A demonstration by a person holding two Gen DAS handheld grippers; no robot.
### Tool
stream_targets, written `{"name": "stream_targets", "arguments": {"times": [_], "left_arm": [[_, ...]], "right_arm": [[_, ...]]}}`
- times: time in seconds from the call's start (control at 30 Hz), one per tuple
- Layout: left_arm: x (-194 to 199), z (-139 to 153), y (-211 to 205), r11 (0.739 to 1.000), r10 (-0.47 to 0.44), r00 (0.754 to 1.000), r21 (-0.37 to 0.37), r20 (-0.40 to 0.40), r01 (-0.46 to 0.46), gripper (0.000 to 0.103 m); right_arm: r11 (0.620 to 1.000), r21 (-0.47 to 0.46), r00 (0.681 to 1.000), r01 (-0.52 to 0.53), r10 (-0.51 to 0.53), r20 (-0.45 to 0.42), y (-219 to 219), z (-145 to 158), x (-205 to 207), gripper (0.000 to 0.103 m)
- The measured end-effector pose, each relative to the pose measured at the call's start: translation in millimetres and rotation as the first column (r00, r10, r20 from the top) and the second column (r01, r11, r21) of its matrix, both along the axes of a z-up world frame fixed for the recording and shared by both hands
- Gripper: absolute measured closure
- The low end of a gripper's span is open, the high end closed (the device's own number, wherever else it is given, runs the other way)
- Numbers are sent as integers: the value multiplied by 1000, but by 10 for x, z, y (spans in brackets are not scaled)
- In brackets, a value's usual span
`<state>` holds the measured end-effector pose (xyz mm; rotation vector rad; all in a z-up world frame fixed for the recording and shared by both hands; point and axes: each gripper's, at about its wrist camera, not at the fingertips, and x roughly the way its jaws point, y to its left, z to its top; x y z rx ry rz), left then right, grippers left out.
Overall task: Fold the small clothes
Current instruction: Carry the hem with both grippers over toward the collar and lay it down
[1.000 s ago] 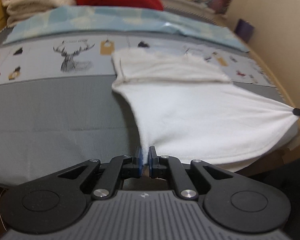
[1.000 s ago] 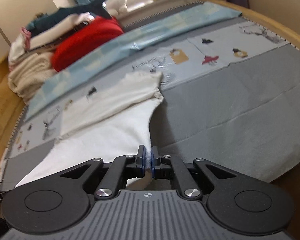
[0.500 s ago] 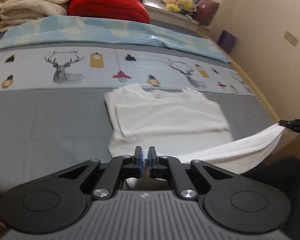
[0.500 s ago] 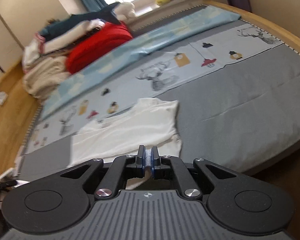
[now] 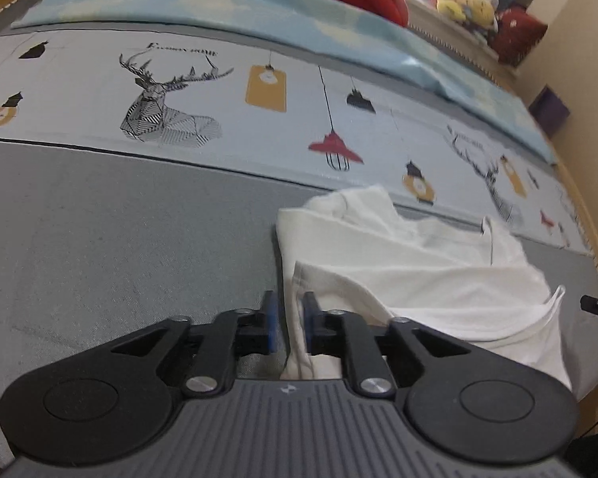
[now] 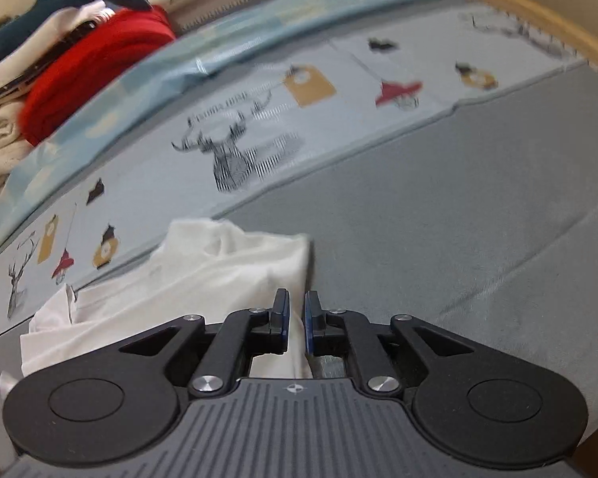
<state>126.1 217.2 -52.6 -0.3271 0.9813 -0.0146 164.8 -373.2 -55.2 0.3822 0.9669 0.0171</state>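
The white garment (image 5: 418, 275) now lies folded over; left gripper (image 5: 287, 324) and right gripper (image 6: 296, 320) opening, cloth edges between slack jaws.

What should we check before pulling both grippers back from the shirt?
1. Left gripper opening, shirt edge between the jaws: not ok, not clear yet.
2. Right gripper opening, cloth between the jaws: not ok.
3. Hem laid over the upper half: ok.
4. Fold edges aligned: not ok, the right-hand corner sticks out.
5. Shirt fully on the bed: cannot tell, the near edge is hidden by the grippers.
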Motion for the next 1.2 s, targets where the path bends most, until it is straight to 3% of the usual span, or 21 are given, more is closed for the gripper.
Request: {"name": "stream_targets", "arguments": {"times": [0.1,0.23,0.4,0.47,0.7,0.9,0.93,1.0,1.03,1.2], "left_arm": [[-13,-28,95,999,29,999,-29,-27,-30,78],[8,-172,37,1000,20,996,-10,-88,-21,78],[79,-303,-82,1000,-3,996,-9,-95,2,72],[126,-299,-122,1000,1,997,0,-74,-1,66],[328,-379,-201,1000,16,996,-6,-87,-17,66],[448,-414,-240,1000,16,996,-2,-88,-16,66],[465,-418,-249,1000,14,996,2,-87,-14,67],[495,-417,-266,1000,1,996,9,-88,0,78],[507,-401,-275,1000,-12,996,20,-83,13,97],[460,-20,-313,994,-3,993,109,114,-10,97]], "right_arm": [[1000,-22,999,-11,12,39,-19,66,-12,91],[998,-29,998,-58,58,-2,-3,-64,-44,91],[996,-30,997,-83,83,-4,9,-143,-64,88],[997,-17,997,-81,81,5,20,-165,-58,80],[989,-39,990,-141,141,-7,239,-309,145,73],[981,-91,985,-170,170,-10,389,-401,307,73],[980,-93,985,-174,174,-6,401,-401,322,74],[979,-100,984,-179,180,0,422,-396,344,90],[977,-106,983,-184,186,7,429,-385,349,93],[987,-84,984,-138,146,106,377,-147,325,97]]}}
